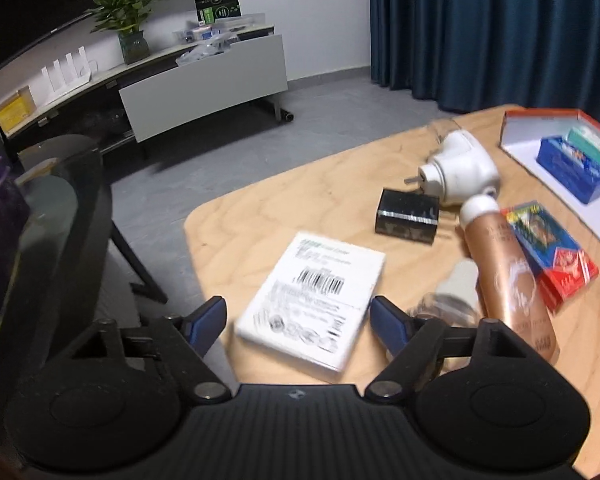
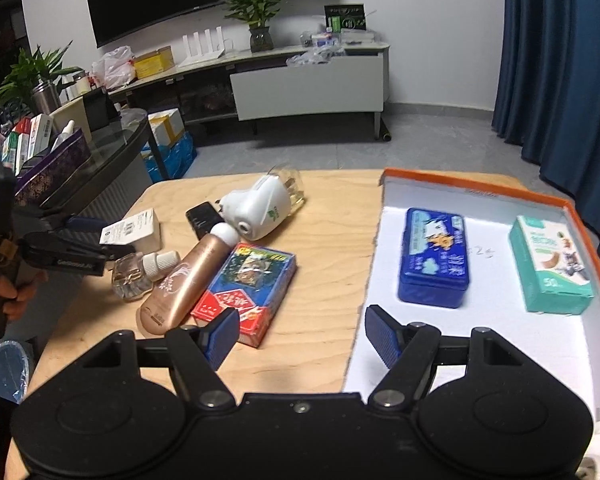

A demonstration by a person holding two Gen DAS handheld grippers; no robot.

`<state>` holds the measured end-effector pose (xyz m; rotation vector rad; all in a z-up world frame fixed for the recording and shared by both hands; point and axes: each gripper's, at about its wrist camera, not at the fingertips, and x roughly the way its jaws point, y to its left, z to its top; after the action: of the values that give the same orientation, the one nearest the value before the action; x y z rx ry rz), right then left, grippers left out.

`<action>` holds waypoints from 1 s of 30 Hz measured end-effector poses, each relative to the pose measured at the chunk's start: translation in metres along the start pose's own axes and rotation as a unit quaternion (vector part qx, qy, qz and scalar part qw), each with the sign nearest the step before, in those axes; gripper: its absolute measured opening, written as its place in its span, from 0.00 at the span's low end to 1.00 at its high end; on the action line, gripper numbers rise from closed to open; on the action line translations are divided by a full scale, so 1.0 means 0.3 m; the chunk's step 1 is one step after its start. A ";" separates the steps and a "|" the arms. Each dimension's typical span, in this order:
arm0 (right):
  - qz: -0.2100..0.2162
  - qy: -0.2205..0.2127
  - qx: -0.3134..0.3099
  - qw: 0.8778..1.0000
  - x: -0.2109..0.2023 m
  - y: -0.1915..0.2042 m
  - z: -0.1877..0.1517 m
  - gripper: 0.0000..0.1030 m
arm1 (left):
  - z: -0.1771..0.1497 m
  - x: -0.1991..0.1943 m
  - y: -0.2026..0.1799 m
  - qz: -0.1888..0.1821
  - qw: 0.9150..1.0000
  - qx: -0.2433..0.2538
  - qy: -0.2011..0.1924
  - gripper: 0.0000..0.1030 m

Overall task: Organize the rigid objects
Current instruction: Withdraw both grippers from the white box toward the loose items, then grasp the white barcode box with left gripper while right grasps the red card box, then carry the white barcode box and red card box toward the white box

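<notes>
over the tabletop (image 1: 308,184) edge, the left tool (image 1: 298,316) stood spread astride the white box (image 1: 312,300), not pinching, likely for pickup; right tool (image 2: 298,334) spread, empty; tray (image 2: 476,186) at two o'clock.

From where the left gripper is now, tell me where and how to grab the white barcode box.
Take the white barcode box across its two long side edges, near the middle, coming down from above and from its near short end. It lies flat on the table, and the left gripper already has its open jaws on either side of that end. The clear bottle crowds its right side, so probably keep that finger close.
</notes>
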<state>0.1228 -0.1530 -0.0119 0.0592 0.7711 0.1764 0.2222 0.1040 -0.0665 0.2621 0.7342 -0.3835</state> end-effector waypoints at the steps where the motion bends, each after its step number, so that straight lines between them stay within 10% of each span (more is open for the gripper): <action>1: 0.001 0.004 0.002 1.000 0.009 0.007 0.000 0.80 | 0.004 0.009 -0.002 -0.003 1.000 -0.001 -0.002 0.79; 6: 0.012 0.016 0.007 1.000 0.053 0.043 0.007 0.80 | 0.012 0.041 -0.021 -0.017 0.999 -0.031 -0.006 0.59; 30: -0.046 0.041 0.066 0.996 0.304 0.151 0.062 0.98 | -0.033 -0.259 -0.217 0.082 0.982 -0.167 -0.026 0.58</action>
<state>0.1938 -0.0917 -0.0559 0.1428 0.8650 0.0404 0.1357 0.0683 -0.0263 -0.0046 0.7073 -0.1068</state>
